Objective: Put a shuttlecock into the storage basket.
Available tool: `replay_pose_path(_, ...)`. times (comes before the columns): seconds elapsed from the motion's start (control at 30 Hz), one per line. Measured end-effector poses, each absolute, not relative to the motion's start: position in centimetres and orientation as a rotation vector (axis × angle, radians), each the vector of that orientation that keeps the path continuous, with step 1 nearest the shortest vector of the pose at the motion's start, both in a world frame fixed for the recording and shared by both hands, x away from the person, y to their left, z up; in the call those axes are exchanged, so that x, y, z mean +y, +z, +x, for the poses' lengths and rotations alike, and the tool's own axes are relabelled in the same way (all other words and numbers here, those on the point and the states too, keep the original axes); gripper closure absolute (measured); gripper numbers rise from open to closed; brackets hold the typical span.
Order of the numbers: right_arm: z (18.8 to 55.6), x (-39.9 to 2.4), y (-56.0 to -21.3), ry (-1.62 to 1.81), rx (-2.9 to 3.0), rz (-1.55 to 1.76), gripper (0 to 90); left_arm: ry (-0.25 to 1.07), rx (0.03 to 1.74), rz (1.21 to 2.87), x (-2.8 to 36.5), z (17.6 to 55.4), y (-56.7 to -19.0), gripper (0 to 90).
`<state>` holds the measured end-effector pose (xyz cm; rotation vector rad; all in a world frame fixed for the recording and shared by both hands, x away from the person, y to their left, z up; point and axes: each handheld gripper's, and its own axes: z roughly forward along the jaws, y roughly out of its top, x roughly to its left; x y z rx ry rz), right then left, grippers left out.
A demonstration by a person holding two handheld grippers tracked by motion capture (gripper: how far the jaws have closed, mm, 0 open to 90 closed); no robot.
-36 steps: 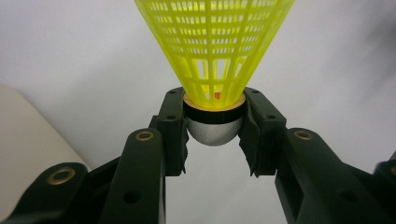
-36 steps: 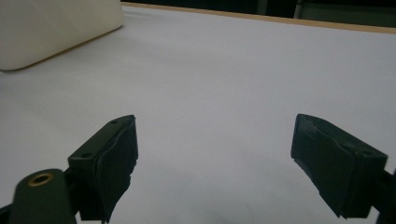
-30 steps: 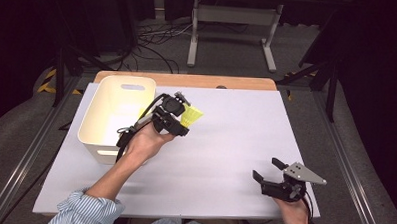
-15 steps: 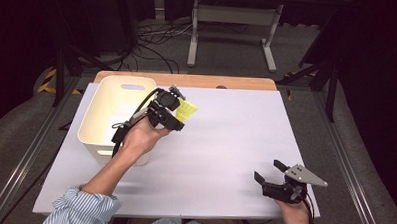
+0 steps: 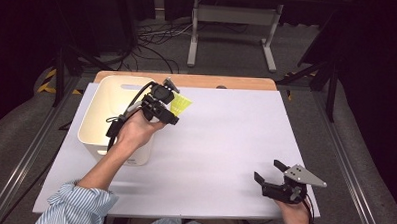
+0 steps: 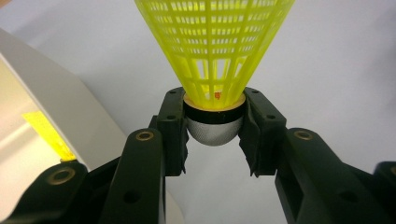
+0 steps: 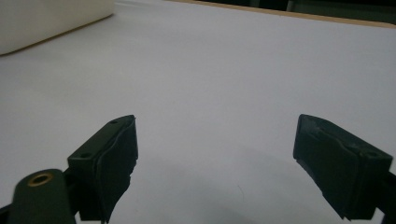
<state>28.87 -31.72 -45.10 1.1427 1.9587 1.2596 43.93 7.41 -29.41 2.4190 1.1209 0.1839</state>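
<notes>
My left gripper [image 5: 170, 107] is shut on a yellow plastic shuttlecock [image 5: 180, 105], held above the table at the right rim of the cream bin [image 5: 99, 113]. In the left gripper view both jaws clamp the shuttlecock's round grey cork [image 6: 214, 129], and its yellow mesh skirt [image 6: 215, 46] fans away from the gripper [image 6: 214, 135]. The bin wall [image 6: 56, 112] lies to the left there. My right gripper [image 5: 268, 172] rests at the table's near right corner, open with nothing between its fingers. The right gripper view looks over bare white table between its spread jaws [image 7: 215, 149].
The white table cover [image 5: 225, 143] spans the desk, with a wooden strip [image 5: 187, 80] along the far edge. The bin's corner [image 7: 42, 18] appears far left in the right gripper view. A metal stand [image 5: 234, 23] and cables lie on the floor beyond.
My left hand has carried the shuttlecock a little left and away, toward the bin's rim. The right gripper has stayed put.
</notes>
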Motion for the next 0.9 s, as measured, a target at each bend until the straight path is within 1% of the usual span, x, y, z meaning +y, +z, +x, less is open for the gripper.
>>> replay_pose_path(0.7,28.9,-31.8,-45.1,1.267,1.961,1.149,14.0,0.207,1.208,2.403,9.6,44.8,-28.6,64.6)
replay_pose_path(0.9,28.9,-31.8,-45.1,1.265,1.958,1.147,14.0,0.231,1.232,2.405,10.3,44.9,-28.2,64.6)
